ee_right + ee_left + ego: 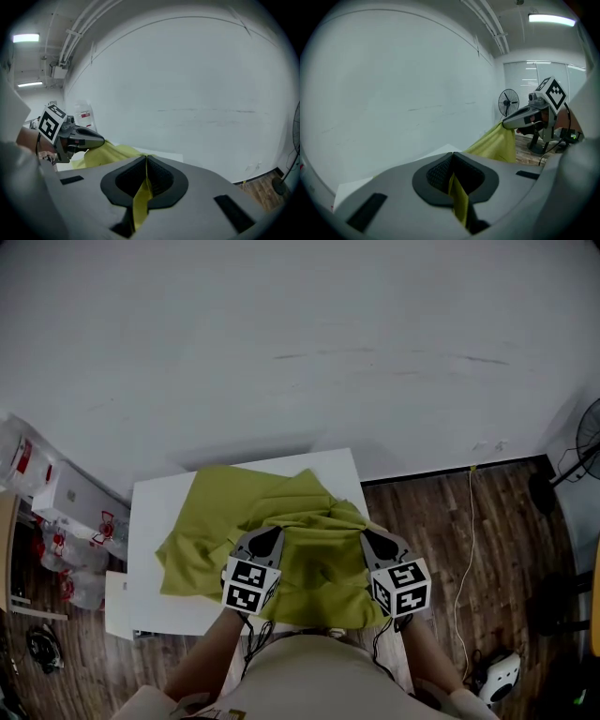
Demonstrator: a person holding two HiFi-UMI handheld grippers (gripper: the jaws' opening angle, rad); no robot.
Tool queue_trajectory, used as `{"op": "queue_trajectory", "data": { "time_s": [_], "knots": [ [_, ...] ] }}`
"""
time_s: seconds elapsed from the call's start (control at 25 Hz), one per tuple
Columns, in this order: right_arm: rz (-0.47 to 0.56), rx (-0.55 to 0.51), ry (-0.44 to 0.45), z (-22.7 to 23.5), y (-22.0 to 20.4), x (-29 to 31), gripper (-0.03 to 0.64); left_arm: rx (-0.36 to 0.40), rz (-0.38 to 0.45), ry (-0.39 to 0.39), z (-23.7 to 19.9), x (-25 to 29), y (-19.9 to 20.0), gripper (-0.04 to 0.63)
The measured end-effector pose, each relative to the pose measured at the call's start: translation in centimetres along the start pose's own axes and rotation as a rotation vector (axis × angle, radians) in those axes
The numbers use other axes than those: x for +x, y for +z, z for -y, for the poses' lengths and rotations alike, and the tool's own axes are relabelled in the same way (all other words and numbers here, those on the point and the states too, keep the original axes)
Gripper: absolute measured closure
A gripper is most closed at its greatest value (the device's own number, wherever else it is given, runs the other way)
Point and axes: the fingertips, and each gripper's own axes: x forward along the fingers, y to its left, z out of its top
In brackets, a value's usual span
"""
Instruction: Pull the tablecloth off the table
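A yellow-green tablecloth [281,521] lies rumpled over the small white table [155,512], bunched toward the near edge and hanging over it. My left gripper [265,536] is shut on a fold of the cloth, and a strip of the tablecloth [458,199] shows pinched between its jaws. My right gripper [377,538] is shut on another fold, with a strip of the tablecloth [140,201] caught between its jaws. The two grippers hold the cloth lifted above the table, side by side. In the left gripper view the right gripper [506,123] has cloth hanging from its tip.
A white wall [300,343] stands behind the table. Boxes and bags [56,521] sit on the floor at the left. A fan [586,442] stands at the right, with a cable [467,549] and a white device [497,676] on the wooden floor.
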Motion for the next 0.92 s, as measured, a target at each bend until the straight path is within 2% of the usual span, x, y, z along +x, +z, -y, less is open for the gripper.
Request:
{"op": "queue_trajectory", "data": {
  "time_s": [0.68,0.92],
  "knots": [
    [0.055,0.003,-0.011,-0.5,2.0,-1.2,0.583,0.006,0.051,0.005,-0.2,-1.3,1.6,0.575],
    [0.044,0.003,-0.019,-0.4,1.6,-1.7,0.583,0.004,0.054,-0.003,0.3,-1.7,1.9,0.575]
  ]
}}
